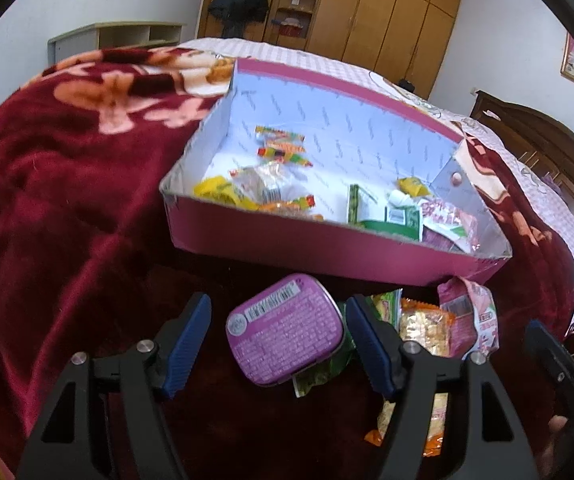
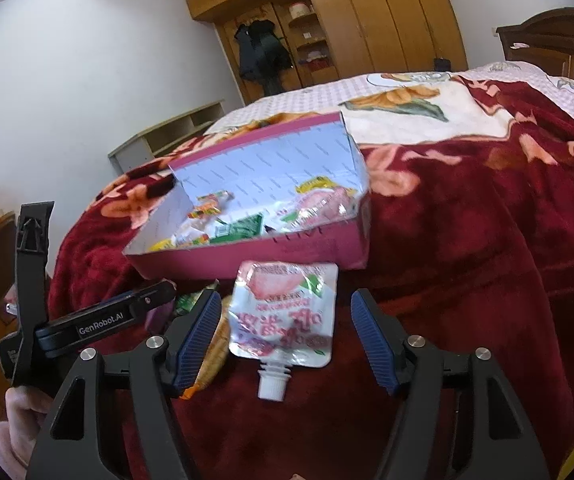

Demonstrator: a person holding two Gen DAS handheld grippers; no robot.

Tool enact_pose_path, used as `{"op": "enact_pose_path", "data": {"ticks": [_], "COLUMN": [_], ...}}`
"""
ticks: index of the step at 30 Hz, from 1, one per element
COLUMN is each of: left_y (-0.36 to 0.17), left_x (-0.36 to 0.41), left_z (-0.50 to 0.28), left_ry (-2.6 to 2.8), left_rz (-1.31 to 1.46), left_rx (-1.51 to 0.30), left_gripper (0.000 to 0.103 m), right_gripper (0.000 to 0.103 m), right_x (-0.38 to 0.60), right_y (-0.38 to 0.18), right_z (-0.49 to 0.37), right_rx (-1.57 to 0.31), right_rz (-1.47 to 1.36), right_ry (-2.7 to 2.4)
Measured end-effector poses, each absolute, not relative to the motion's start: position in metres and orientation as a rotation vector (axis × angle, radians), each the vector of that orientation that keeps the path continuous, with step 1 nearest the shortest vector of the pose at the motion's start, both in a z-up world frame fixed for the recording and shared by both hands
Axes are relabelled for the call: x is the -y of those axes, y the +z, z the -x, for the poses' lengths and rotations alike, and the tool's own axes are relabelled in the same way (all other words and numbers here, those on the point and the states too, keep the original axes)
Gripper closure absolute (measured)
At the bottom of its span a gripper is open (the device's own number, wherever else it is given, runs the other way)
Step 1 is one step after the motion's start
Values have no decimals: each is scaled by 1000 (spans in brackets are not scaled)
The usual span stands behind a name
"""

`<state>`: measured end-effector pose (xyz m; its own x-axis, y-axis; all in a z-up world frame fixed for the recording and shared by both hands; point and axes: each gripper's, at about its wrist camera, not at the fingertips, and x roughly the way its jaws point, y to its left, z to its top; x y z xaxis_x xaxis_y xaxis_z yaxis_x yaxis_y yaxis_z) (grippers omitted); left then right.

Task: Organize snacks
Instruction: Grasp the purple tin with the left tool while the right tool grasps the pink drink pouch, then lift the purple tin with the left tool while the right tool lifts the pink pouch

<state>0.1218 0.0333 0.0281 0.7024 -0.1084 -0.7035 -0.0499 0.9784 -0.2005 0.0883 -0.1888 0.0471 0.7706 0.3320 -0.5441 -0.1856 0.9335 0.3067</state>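
Note:
A pink cardboard box (image 1: 327,248) with a white inside lies on the red blanket and holds several snack packets; it also shows in the right wrist view (image 2: 287,256). My left gripper (image 1: 279,332) is open around a purple tin (image 1: 287,340) that lies on the blanket in front of the box. My right gripper (image 2: 287,332) is open around a pink-and-white spouted pouch (image 2: 287,316), cap toward me. Orange and green packets (image 1: 423,328) lie to the right of the tin.
The red flowered blanket (image 1: 67,200) covers a bed with a wooden headboard (image 2: 559,36). A wooden wardrobe (image 1: 387,12) stands behind. The left gripper's body (image 2: 99,320) shows in the right wrist view at left.

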Motion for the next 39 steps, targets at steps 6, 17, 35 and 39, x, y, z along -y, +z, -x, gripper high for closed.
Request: {"op": "enact_pose_path", "data": {"ticks": [6,17,35,39], "left_y": [17,13,13,14], "left_x": [-33,-34,-35,-35], "left_z": [-124,-125,-121,-119], "left_ry": [-25,-27,-40,-37], "left_rz": [228,248,253,250], "left_rx": [-801,-779,-757,-755], "left_gripper": [29,29,34,34], "right_gripper": [34,34,24,24], "right_x": [190,187,157,159], "right_y": [33,14,10,9], "right_z": [-95,-106,-114,-115], "right_rx": [-672,-729,-759,-763], "right_rz": [-252,-288,-224,-235], "right_ry": [277,295,291,287]}}
